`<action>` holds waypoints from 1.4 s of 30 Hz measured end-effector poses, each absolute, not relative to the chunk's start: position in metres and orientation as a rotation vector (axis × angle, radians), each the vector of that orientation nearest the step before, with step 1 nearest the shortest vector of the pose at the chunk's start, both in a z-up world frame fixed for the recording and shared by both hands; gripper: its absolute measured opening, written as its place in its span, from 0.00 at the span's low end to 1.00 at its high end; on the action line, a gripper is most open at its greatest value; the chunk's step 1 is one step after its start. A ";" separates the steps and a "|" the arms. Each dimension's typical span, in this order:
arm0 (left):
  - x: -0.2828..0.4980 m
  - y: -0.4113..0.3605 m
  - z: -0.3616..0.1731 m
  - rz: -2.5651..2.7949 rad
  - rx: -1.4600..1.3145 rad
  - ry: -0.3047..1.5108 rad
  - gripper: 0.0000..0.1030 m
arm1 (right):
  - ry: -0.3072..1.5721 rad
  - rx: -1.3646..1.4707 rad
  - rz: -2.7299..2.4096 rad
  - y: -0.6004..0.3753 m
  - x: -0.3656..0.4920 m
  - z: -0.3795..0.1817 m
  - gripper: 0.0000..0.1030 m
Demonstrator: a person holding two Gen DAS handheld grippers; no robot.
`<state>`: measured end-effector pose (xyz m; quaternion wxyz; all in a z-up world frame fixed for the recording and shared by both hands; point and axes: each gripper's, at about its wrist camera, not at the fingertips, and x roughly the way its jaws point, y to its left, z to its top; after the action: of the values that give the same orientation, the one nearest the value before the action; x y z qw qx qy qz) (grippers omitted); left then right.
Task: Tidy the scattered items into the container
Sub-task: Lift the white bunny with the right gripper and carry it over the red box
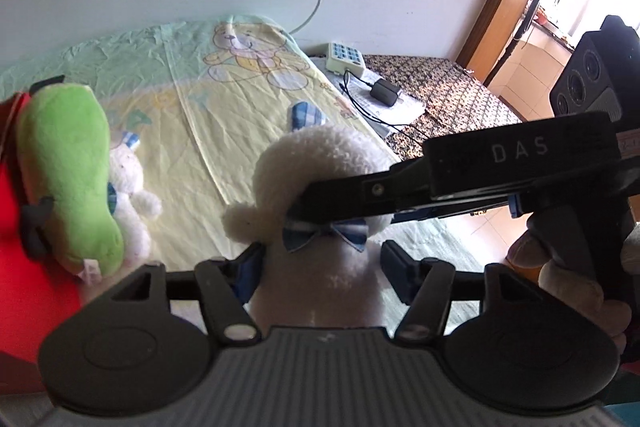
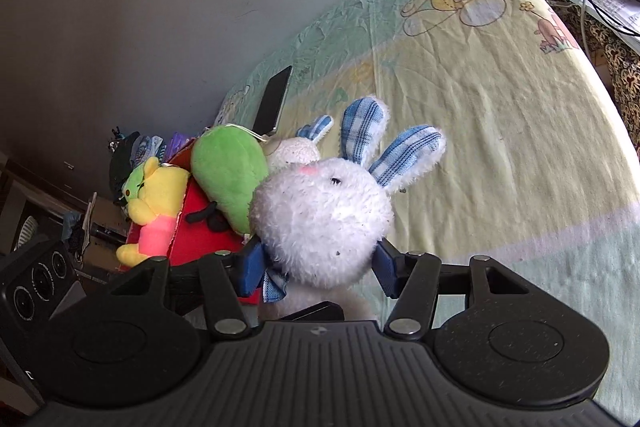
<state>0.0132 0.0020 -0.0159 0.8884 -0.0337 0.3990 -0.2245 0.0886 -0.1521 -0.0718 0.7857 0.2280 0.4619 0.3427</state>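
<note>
A: Nearest the lens in both wrist views is a white plush rabbit [image 2: 324, 219] with blue checked ears and a blue bow tie. It sits between the blue pads of each hand-held gripper.

B: So both are on it?

A: The right hand-held gripper [image 2: 316, 267] has its pads pressed into the sides of the rabbit's head, holding it. In the left wrist view the left hand-held gripper [image 1: 320, 267] has its pads either side of the rabbit's body, just below the bow tie. The left pad touches the fur; the right pad seems a little clear, so I cannot tell whether that one is gripping.

B: Where is the container?

A: The red container [image 2: 200, 235] stands at the left, by the edge of the bed [image 2: 500, 147]. A green plush toy [image 2: 228, 171] lies across its top, a yellow plush bear [image 2: 154, 203] in a pink top leans at its far side, and a smaller white rabbit [image 1: 128, 195] lies on the sheet just beside the green toy.

B: And the held rabbit?

A: Up off the sheet, near the container but not in it.

B: Anything else on the bed?

A: A dark phone [image 2: 274, 99] lies flat near the wall.
</note>
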 end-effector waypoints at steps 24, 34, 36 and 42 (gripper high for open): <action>-0.052 0.260 0.070 -0.203 -0.180 0.553 0.62 | 0.784 0.300 1.024 0.103 0.048 0.012 0.57; -0.028 0.337 0.035 -0.098 -0.181 0.650 0.62 | 0.857 0.084 1.039 0.205 0.059 -0.003 0.57; -0.021 0.345 0.025 -0.090 -0.198 0.682 0.62 | 0.887 0.042 1.032 0.219 0.062 -0.010 0.57; -0.004 0.362 -0.001 -0.056 -0.211 0.763 0.62 | 0.942 -0.051 1.017 0.251 0.072 -0.032 0.57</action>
<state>-0.0043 0.3624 -0.0013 0.9222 -0.1029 0.3718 -0.0270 0.0725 0.2510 -0.0316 0.7690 -0.0237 0.4341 0.4687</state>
